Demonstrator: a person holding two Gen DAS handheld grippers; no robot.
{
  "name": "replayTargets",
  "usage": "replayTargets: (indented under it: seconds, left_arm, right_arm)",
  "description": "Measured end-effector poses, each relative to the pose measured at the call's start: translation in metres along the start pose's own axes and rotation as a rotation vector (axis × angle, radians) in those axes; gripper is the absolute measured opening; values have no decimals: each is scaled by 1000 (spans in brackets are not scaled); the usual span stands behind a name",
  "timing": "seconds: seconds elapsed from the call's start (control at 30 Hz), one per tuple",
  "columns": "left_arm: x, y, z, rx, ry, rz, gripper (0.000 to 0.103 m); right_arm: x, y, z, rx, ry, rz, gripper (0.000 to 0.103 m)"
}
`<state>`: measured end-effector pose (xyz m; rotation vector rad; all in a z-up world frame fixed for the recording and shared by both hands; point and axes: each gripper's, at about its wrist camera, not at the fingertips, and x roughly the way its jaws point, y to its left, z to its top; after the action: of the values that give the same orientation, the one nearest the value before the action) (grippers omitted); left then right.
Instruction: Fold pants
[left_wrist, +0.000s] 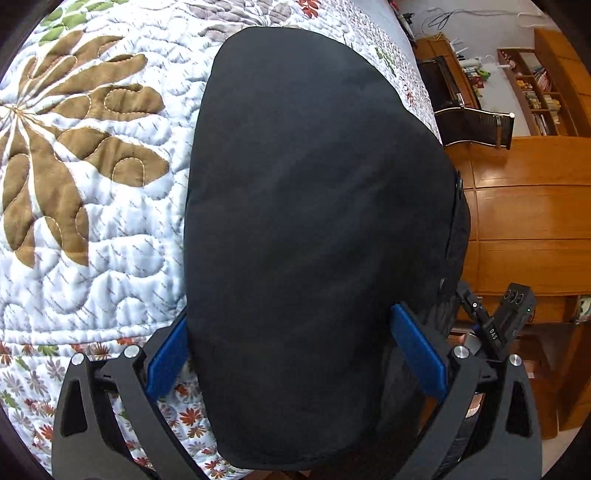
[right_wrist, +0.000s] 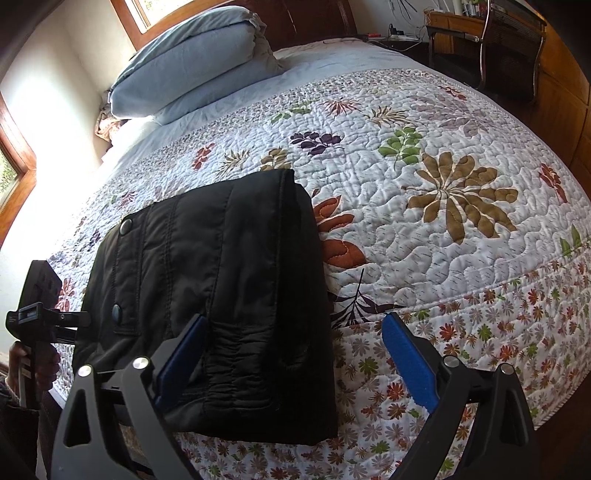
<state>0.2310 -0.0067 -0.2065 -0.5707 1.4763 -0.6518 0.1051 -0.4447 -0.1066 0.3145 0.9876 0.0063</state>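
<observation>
I see the folded black pants (right_wrist: 218, 295) lying near the quilted bed's (right_wrist: 424, 229) edge, my left gripper (left_wrist: 295, 354) and right gripper (right_wrist: 295, 365) both spread wide, gripping nothing.

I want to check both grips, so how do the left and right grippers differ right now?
The left gripper straddles the pants, which fill its gap; the right gripper touches the pants only with its left pad, its right pad over the quilt. Both are open, with blue pads.
</observation>
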Motion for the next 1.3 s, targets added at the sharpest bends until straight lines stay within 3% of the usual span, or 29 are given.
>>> replayTargets:
  seconds: [0.17, 0.37, 0.57, 0.77, 0.87, 0.97, 1.03, 1.17, 1.3]
  left_arm:
    - [3, 6, 1, -17, 11, -26, 99]
    - [-10, 2, -7, -11, 0, 7, 83]
    - [-12, 1, -3, -9, 8, 24, 80]
    - [-5, -7, 8, -30, 19, 7, 83]
    - [-1, -9, 9, -38, 28, -21, 92]
    - [4, -10, 13, -48, 45, -12, 95]
    - [7, -13, 16, -56, 51, -10, 97]
    - [6, -17, 19, -76, 40, 8, 95]
    - [0, -13, 16, -93, 13, 1, 81]
  right_arm:
    - [4, -6, 1, 16, 15, 39, 96]
    - [12, -25, 8, 87, 59, 173, 96]
    - [32, -46, 12, 193, 154, 270, 99]
    - [64, -53, 1, 323, 315, 456, 100]
    - [67, -46, -1, 280, 324, 437, 100]
    - [68, -41, -1, 270, 325, 446, 100]
    - [67, -32, -1, 236, 327, 489, 100]
    - [65, -10, -4, 146, 298, 433, 94]
    - [55, -11, -6, 150, 253, 449, 74]
